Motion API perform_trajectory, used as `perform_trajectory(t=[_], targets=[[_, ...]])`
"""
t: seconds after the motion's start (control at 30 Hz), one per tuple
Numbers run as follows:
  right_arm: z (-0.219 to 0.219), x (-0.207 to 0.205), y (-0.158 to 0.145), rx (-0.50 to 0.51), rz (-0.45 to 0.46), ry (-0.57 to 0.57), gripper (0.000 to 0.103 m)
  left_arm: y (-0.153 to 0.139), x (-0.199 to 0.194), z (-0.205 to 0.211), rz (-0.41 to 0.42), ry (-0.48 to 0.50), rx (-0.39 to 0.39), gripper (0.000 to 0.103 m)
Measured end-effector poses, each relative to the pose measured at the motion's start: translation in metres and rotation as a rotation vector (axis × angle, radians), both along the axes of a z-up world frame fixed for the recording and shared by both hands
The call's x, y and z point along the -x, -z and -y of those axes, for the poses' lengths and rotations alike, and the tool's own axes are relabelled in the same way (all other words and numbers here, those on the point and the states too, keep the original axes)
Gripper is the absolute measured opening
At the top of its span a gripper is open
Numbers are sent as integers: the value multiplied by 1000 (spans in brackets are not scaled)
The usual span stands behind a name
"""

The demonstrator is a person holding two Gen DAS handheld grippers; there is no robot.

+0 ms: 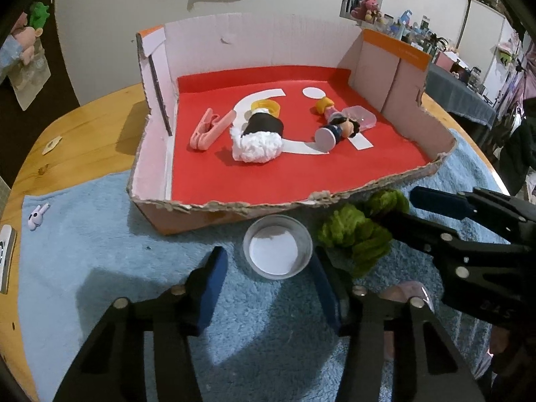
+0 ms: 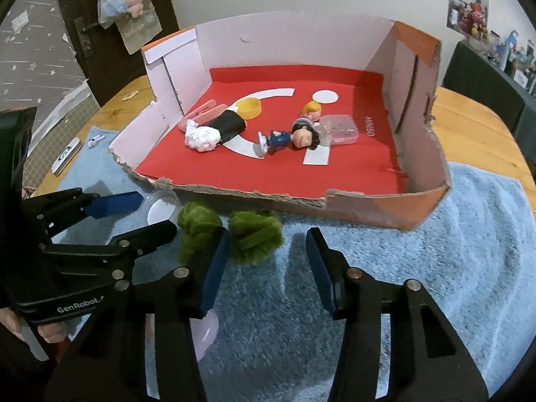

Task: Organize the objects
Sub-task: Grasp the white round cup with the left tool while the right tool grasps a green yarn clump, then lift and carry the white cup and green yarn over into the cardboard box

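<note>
- Left gripper (image 1: 268, 284) standing wide open, straddling the clear cup (image 1: 277, 246) on the blue towel (image 1: 100, 251).
- Right gripper (image 2: 268, 268) gaping open too, empty.
- Green yarn puffs (image 2: 231, 236) lying just outside the cardboard box (image 2: 385, 211), partly hidden behind one finger (image 2: 214, 271).
- Pink thing (image 2: 206, 335) under the gripper staying unclear.

L wrist cam sits low over the blue towel (image 1: 100, 268), facing fwd and down at the cardboard box (image 1: 234, 214), close in; R wrist cam sits further right, same heading, equally near; both share box, green pom-poms (image 2: 234, 234), clear cup (image 1: 278, 246); each view catches the other hand-held gripper.
</note>
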State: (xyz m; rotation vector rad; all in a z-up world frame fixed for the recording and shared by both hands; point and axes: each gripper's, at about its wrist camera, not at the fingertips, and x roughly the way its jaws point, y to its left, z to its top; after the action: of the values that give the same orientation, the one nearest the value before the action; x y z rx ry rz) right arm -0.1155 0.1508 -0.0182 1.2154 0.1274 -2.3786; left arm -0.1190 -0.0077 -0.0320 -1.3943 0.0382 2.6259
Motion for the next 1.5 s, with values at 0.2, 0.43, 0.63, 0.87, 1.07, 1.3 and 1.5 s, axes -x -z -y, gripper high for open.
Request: perform_trajectory(t=[0.2,0.43,0.63,0.87,1.07,1.3,1.5], targets=[[3,3,5,22,31,-10,27,-3,-1,0,-8,10,-11,42],[2,-2,0,32,24,-15,25,-7,-5,0,-25,8,-8,42],[1,-11,-7,36,7,-24,25,-14,-10,2,-42,1,-7,42],[-2,-24,-19,46,-22,-26,25,-23,-23,1,-66,-1,-6,42],[-3,-35,-27,51,-45,-29,25,-29,-33,-1,-83,4,-9,42],[-3,-44,-36,55,-67,-31,25,-39,-41,1,-107,3,-15,42],[-2,-46,-41,57,-78,-33,25,-45,-41,3,-120,2,-21,42]])
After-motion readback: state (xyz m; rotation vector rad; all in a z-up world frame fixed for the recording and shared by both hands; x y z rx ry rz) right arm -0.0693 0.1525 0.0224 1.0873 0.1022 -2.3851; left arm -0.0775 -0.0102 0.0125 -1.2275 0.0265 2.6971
